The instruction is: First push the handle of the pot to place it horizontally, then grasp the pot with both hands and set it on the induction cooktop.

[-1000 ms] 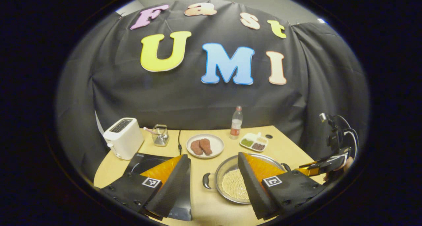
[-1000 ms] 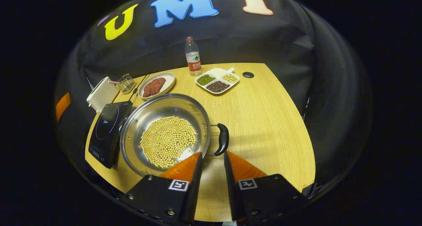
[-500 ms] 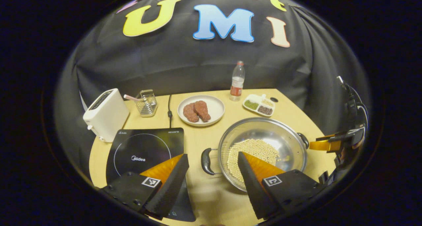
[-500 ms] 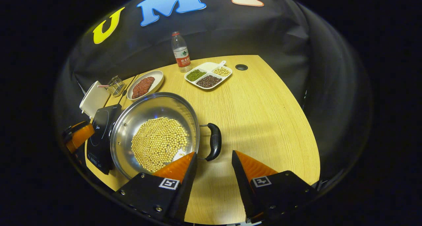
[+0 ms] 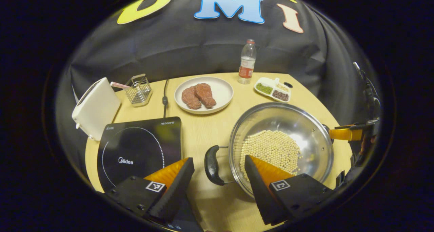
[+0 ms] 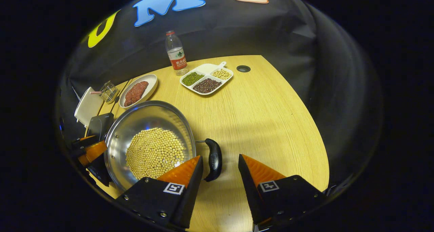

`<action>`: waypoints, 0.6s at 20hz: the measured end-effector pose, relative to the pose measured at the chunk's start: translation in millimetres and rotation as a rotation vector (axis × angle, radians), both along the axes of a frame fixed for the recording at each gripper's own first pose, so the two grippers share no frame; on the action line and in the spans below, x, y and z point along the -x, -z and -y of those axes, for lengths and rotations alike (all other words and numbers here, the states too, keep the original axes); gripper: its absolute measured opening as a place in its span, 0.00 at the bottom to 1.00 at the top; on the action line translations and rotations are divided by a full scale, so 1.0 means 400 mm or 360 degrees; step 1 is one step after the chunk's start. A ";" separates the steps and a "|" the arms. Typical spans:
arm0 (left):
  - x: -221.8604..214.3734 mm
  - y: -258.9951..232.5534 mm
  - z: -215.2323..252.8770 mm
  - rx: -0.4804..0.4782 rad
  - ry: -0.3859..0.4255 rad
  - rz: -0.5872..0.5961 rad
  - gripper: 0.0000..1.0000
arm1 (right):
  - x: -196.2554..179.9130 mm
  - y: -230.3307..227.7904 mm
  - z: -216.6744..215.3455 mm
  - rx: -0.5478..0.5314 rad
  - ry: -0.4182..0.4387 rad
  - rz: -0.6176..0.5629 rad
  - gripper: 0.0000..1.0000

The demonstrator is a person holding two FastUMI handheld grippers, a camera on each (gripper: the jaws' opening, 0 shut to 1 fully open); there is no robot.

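Note:
A steel pot (image 5: 307, 130) (image 6: 142, 118) holding pale beans stands on the wooden table, with a dark loop handle on each side. My left gripper (image 5: 218, 162) is open, and the pot's near handle (image 5: 212, 164) lies between its fingers, untouched. My right gripper (image 6: 220, 159) is open as well, with the pot's other handle (image 6: 214, 159) between its fingers close to the left one. The black induction cooktop (image 5: 139, 149) (image 6: 98, 125) lies flat to the left of the pot. In the left gripper view the right gripper (image 5: 349, 133) shows at the pot's far side.
On the table (image 6: 264, 117) stand a plate with meat pieces (image 5: 203, 95), a water bottle (image 5: 246, 61), a divided dish of beans (image 5: 273, 89), a wire basket (image 5: 137, 89) and a white toaster (image 5: 95, 106). The cooktop's cord (image 5: 165, 93) runs back toward the wall.
Both grippers have come down and closer to the pot. The right gripper has opened wider. Each pot handle now lies between a pair of fingers.

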State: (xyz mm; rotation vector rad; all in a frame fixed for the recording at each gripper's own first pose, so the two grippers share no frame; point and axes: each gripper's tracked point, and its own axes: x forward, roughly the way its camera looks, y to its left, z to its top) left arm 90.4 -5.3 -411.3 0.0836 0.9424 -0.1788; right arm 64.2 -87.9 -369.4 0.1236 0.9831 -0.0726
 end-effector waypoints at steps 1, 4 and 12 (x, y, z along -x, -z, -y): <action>-0.002 0.015 -0.003 -0.0003 0.0001 -0.0018 0.98 | -0.006 0.006 0.005 0.0000 0.0008 -0.0008 0.66; -0.013 0.046 -0.007 -0.0009 0.0012 -0.0058 0.98 | -0.012 0.005 0.004 -0.0011 0.0016 -0.0021 0.66; -0.017 0.059 -0.002 0.0005 0.0013 -0.0081 0.98 | -0.013 -0.036 -0.025 -0.0009 -0.0098 0.0006 0.65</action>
